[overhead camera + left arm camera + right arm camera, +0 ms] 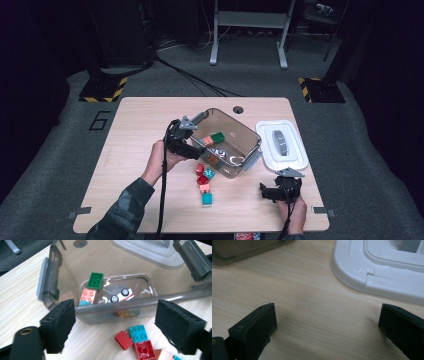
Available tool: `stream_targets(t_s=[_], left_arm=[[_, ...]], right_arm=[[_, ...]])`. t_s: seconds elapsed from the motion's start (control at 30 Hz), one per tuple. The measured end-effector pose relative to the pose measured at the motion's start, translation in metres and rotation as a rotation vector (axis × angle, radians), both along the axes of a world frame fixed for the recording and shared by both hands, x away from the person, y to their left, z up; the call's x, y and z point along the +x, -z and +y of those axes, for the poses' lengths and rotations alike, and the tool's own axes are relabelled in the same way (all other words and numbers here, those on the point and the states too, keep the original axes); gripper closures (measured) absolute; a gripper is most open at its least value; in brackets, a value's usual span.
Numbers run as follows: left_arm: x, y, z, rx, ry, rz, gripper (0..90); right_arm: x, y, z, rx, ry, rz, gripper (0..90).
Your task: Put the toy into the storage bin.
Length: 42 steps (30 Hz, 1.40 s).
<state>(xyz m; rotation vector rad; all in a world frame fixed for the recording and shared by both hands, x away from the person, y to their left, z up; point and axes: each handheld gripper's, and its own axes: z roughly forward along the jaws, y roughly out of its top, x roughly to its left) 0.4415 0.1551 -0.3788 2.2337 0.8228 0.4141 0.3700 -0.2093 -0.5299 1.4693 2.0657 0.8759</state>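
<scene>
A clear grey plastic bin (pixel 235 142) sits near the middle of the wooden table (pixel 140 130), with its white lid (pixel 281 145) lying flat just to its right. The left gripper (pixel 200 150) hovers at the bin's near-left wall, jaws spread wide with nothing between the pads. In the left gripper view the bin (pixel 62 277) holds a green brick (pixel 95 280), a pale pink brick (pixel 88 296) touching it, and a small white toy car (pixel 121 296) lying wheels up; further bricks at the bottom are blurred through the near wall. Outside the bin, just in front of that wall, loose bricks lie clustered: a red brick (pixel 123 339), a teal brick (pixel 138 333) touching it, and a dark red brick (pixel 144 350). The right gripper (pixel 265 191) rests low over the table's near right part, below the lid (pixel 372 272), its jaws standing wide apart over bare wood
</scene>
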Motion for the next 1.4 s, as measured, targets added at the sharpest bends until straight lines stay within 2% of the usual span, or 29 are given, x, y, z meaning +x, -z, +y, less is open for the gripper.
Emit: stream_targets(t_s=[0.17, 0.37, 0.57, 0.63, 0.7, 0.83, 0.93, 1.07, 1.17, 1.23, 1.27, 1.3, 1.33, 1.37, 1.4], left_arm=[[-0.008, 0.006, 0.007, -0.001, -0.013, -0.004, 14.3], [-0.017, 0.02, 0.017, -0.001, -0.034, 0.017, 12.4], [-0.026, 0.045, 0.021, -0.002, -0.034, 0.052, 7.9], [-0.027, 0.048, 0.021, -0.002, -0.029, 0.057, 6.2], [-0.031, 0.057, 0.021, 0.0, -0.015, 0.064, 4.4], [-0.035, 0.064, 0.021, -0.015, 0.003, 0.076, 1.9], [-0.04, 0.075, 0.019, -0.029, 0.044, 0.082, 0.1], [-0.043, 0.082, 0.015, -0.04, 0.079, 0.094, 0.0], [-0.047, 0.087, 0.007, -0.019, 0.122, 0.098, 0.1], [-0.048, 0.088, 0.005, -0.015, 0.126, 0.095, 1.8], [-0.05, 0.09, 0.001, -0.012, 0.152, 0.095, 3.6], [-0.05, 0.09, 0.001, -0.012, 0.152, 0.095, 6.8], [-0.052, 0.091, -0.003, -0.004, 0.179, 0.08, 10.9], [-0.052, 0.091, -0.003, -0.004, 0.179, 0.08, 15.5], [-0.054, 0.092, -0.005, 0.007, 0.204, 0.078, 16.9]], right_arm=[[0.0, 0.0, 0.0, 0.0, 0.0, 0.0, 1.1], [0.0, 0.0, 0.0, 0.0, 0.0, 0.0, 1.1], [0.0, 0.0, 0.0, 0.0, 0.0, 0.0, 1.1], [0.0, 0.0, 0.0, 0.0, 0.0, 0.0, 1.1], [0.0, 0.0, 0.0, 0.0, 0.0, 0.0, 1.1], [0.0, 0.0, 0.0, 0.0, 0.0, 0.0, 1.1], [0.0, 0.0, 0.0, 0.0, 0.0, 0.0, 1.1], [0.0, 0.0, 0.0, 0.0, 0.0, 0.0, 1.1], [0.0, 0.0, 0.0, 0.0, 0.0, 0.0, 1.1], [0.0, 0.0, 0.0, 0.0, 0.0, 0.0, 1.1], [0.0, 0.0, 0.0, 0.0, 0.0, 0.0, 1.1], [0.0, 0.0, 0.0, 0.0, 0.0, 0.0, 1.1], [0.0, 0.0, 0.0, 0.0, 0.0, 0.0, 1.1], [0.0, 0.0, 0.0, 0.0, 0.0, 0.0, 1.1], [0.0, 0.0, 0.0, 0.0, 0.0, 0.0, 1.1]])
